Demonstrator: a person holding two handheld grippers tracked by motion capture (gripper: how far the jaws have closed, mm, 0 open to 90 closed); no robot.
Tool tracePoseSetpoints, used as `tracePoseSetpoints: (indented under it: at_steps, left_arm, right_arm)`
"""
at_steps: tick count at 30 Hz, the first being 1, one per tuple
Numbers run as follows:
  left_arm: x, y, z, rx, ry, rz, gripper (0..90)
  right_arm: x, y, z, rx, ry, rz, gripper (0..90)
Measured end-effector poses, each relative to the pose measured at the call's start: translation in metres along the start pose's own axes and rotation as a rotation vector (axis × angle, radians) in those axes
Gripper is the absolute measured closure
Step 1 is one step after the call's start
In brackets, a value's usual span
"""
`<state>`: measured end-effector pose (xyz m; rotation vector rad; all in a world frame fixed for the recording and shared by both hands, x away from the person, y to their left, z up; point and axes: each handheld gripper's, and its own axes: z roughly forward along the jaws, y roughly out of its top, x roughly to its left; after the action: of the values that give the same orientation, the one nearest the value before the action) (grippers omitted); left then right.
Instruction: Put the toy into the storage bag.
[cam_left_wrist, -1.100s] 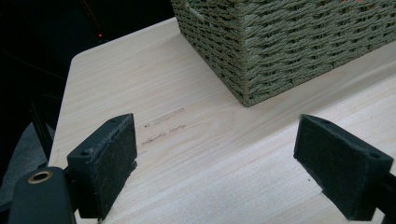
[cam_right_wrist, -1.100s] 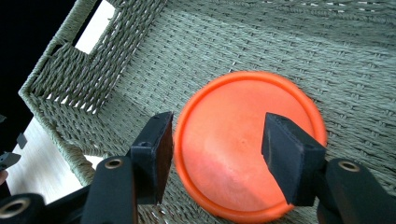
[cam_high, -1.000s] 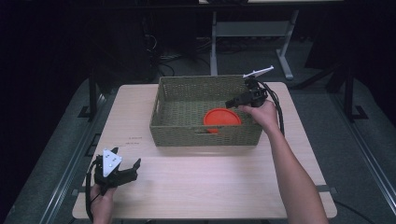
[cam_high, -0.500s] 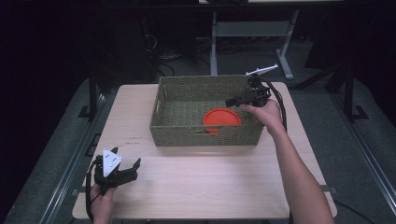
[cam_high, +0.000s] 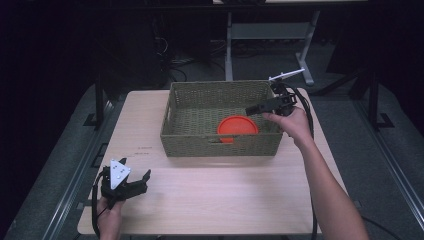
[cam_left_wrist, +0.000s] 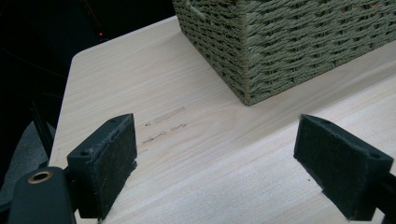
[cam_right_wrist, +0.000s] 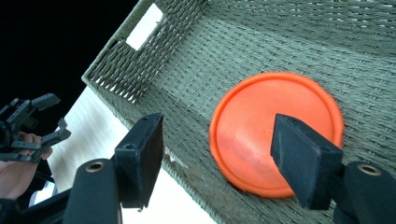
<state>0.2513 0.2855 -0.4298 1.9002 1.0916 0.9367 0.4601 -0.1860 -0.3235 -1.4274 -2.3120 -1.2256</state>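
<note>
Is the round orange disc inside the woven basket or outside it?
Inside. The round orange disc lies flat on the floor of the green woven basket, near its front wall, below the open right gripper.

Round orange disc (cam_high: 237, 125), smooth with a raised rim, lying flat on the floor of a woven olive-green basket (cam_high: 175, 116), close against the near wall, toward the basket's right half.

A basket (cam_high: 220, 145) stands at the far middle of the table (cam_high: 225, 200); a disc (cam_high: 238, 127) lies flat inside it, toward its near right corner, touching the floor of the basket.
</note>
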Motion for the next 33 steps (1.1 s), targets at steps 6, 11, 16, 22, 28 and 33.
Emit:
tracePoseSetpoints:
  at_steps: [6,11,16,22,28,33]
  left_arm:
    - [0.0,0.0,0.0,0.004,-0.002,0.004,12.8]
    - [0.0,0.0,0.0,0.004,0.0,0.0,12.7]
    - [0.0,0.0,0.001,0.007,-0.001,-0.001,12.7]
    - [-0.001,0.0,0.001,0.003,0.0,-0.001,12.7]
    - [-0.001,0.0,0.001,0.004,-0.002,0.002,12.7]
    - [-0.001,0.0,0.001,0.003,-0.001,-0.002,12.8]
  right_arm:
    - [0.003,-0.009,-0.003,-0.009,0.025,-0.024,32.9]
    - [0.006,-0.016,-0.004,-0.009,0.038,-0.032,32.1]
    - [0.006,-0.024,-0.007,-0.006,0.046,-0.047,31.0]
    - [0.008,-0.033,-0.011,-0.009,0.056,-0.063,30.0]
    - [0.011,-0.04,-0.017,-0.008,0.069,-0.077,29.3]
    - [0.013,-0.048,-0.02,-0.001,0.075,-0.091,29.0]
